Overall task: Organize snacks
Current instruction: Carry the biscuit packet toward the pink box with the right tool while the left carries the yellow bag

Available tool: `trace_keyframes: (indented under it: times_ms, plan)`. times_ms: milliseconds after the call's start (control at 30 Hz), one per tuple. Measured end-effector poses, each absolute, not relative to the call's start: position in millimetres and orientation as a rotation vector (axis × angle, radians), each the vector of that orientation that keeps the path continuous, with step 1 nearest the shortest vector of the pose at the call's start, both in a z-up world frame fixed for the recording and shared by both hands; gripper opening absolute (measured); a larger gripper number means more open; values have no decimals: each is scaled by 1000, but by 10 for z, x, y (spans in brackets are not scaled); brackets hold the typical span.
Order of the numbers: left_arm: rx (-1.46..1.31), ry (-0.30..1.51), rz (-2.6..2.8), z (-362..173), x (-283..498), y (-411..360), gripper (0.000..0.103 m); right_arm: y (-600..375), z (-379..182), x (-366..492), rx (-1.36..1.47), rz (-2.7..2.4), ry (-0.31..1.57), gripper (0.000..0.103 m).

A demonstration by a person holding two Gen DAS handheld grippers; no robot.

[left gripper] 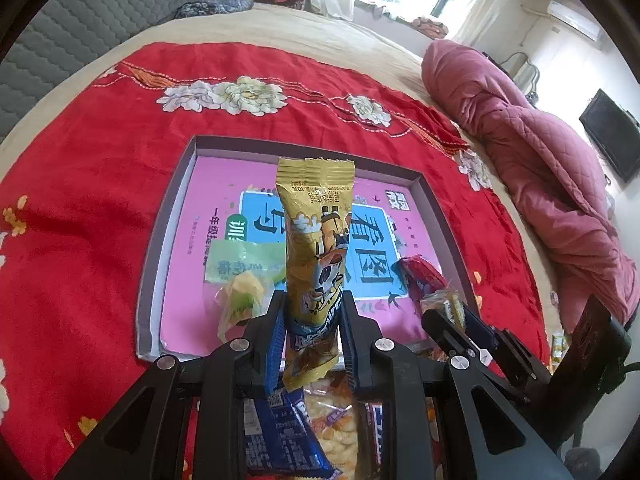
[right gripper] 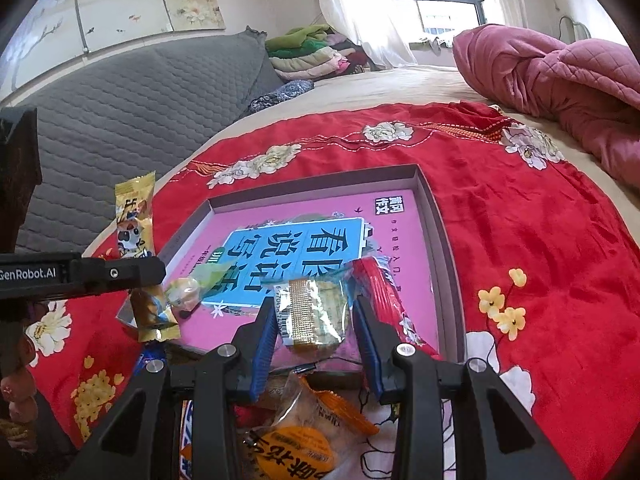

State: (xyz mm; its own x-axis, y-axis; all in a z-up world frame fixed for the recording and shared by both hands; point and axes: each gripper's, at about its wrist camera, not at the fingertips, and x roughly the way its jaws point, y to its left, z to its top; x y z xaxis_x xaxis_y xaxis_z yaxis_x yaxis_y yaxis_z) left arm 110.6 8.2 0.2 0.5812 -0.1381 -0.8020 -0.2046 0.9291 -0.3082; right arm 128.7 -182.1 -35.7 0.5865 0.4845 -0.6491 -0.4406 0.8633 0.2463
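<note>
My left gripper (left gripper: 312, 316) is shut on a long gold snack packet (left gripper: 316, 240) and holds it upright above the near edge of a shallow grey box (left gripper: 436, 208) lined with a pink book cover. The packet also shows in the right wrist view (right gripper: 136, 224). My right gripper (right gripper: 316, 320) is shut on a clear-wrapped golden biscuit pack (right gripper: 316, 312), over the box's near right part. In the box lie a green-labelled candy bag (left gripper: 240, 276) and a red packet (left gripper: 424, 276).
A pile of loose snacks lies under both grippers at the near edge, with a blue packet (left gripper: 280, 432) and an orange pastry pack (right gripper: 296, 444). The box rests on a red flowered cloth (left gripper: 80, 200) on a bed. A pink quilt (left gripper: 540, 160) lies to the right.
</note>
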Motion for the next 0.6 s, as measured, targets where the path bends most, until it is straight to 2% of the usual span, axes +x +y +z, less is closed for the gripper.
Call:
trace_keyframes:
  times_ms: [600]
  plan:
    - [-390, 988, 35, -161, 1278, 33, 26, -1822, -452, 1406, 54, 508, 784, 38]
